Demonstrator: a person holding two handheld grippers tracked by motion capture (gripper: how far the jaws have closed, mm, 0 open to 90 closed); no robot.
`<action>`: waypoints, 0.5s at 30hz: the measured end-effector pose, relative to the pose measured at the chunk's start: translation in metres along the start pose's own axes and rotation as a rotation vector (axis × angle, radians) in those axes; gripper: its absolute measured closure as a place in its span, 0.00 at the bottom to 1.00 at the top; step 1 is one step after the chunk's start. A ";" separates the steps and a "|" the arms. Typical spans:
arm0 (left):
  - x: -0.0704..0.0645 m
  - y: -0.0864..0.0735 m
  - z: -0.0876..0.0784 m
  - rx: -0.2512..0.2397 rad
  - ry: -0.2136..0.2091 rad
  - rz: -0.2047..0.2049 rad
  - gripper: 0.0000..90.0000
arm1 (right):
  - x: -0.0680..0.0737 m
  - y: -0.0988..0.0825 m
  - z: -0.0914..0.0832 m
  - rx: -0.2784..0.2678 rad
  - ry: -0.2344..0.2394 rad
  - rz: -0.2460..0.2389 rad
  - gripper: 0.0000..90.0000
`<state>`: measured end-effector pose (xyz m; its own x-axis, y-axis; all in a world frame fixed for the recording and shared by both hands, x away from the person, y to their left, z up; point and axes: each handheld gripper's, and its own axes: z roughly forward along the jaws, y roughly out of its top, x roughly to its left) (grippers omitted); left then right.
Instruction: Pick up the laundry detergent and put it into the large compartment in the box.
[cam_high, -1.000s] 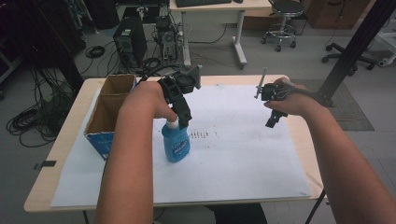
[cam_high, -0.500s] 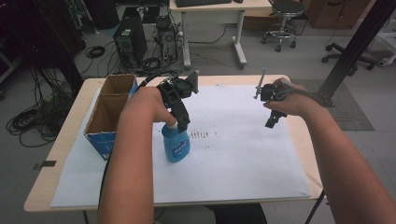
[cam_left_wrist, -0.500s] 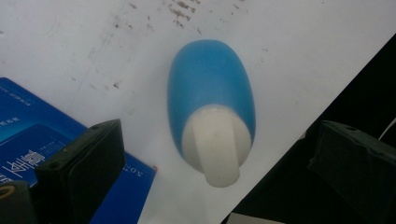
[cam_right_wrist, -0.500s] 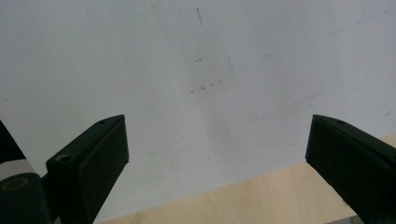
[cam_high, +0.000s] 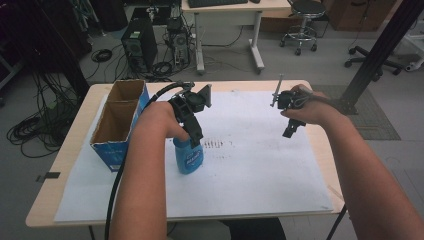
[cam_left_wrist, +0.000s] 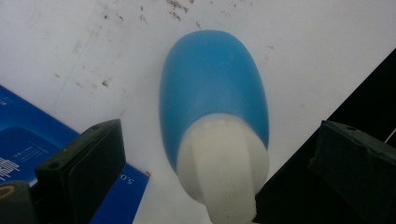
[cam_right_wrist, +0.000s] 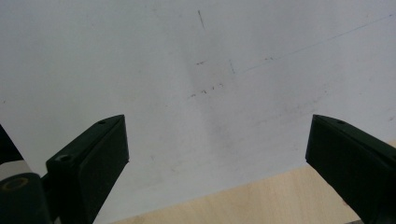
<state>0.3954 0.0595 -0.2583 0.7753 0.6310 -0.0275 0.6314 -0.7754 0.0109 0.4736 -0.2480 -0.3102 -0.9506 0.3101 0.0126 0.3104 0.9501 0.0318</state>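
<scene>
A blue plastic bottle (cam_high: 189, 157) with a white cap (cam_left_wrist: 219, 163) stands upright on the white paper sheet (cam_high: 250, 155). My left gripper (cam_high: 195, 136) hangs right above it, pointing down. In the left gripper view the bottle (cam_left_wrist: 210, 79) sits between the jaws of the left gripper (cam_left_wrist: 219, 135), which are open wide with a gap on each side. My right gripper (cam_high: 290, 130) is held above the right part of the sheet. The right gripper (cam_right_wrist: 215, 135) is open over bare paper with nothing between its jaws.
An open blue cardboard box (cam_high: 117, 120) with two compartments stands at the table's left, close beside the bottle; its blue side (cam_left_wrist: 28, 140) shows behind the left jaw. The wooden table edge (cam_right_wrist: 280, 200) lies just past the paper under the right gripper.
My left gripper has come down a little toward the bottle's cap. The right hand has stayed where it was.
</scene>
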 end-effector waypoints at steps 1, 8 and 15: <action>0.000 0.000 0.000 0.000 0.000 0.000 0.03 | 0.000 0.000 0.000 0.000 0.000 0.000 0.07; 0.001 0.000 0.011 0.014 0.010 -0.014 0.03 | 0.000 0.001 0.002 -0.002 0.003 -0.003 0.07; -0.001 0.002 0.018 0.018 0.020 -0.023 0.03 | 0.000 0.002 0.005 0.002 0.007 -0.004 0.07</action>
<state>0.3959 0.0570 -0.2767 0.7606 0.6492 -0.0076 0.6491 -0.7607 -0.0076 0.4745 -0.2461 -0.3155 -0.9519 0.3058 0.0192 0.3063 0.9515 0.0302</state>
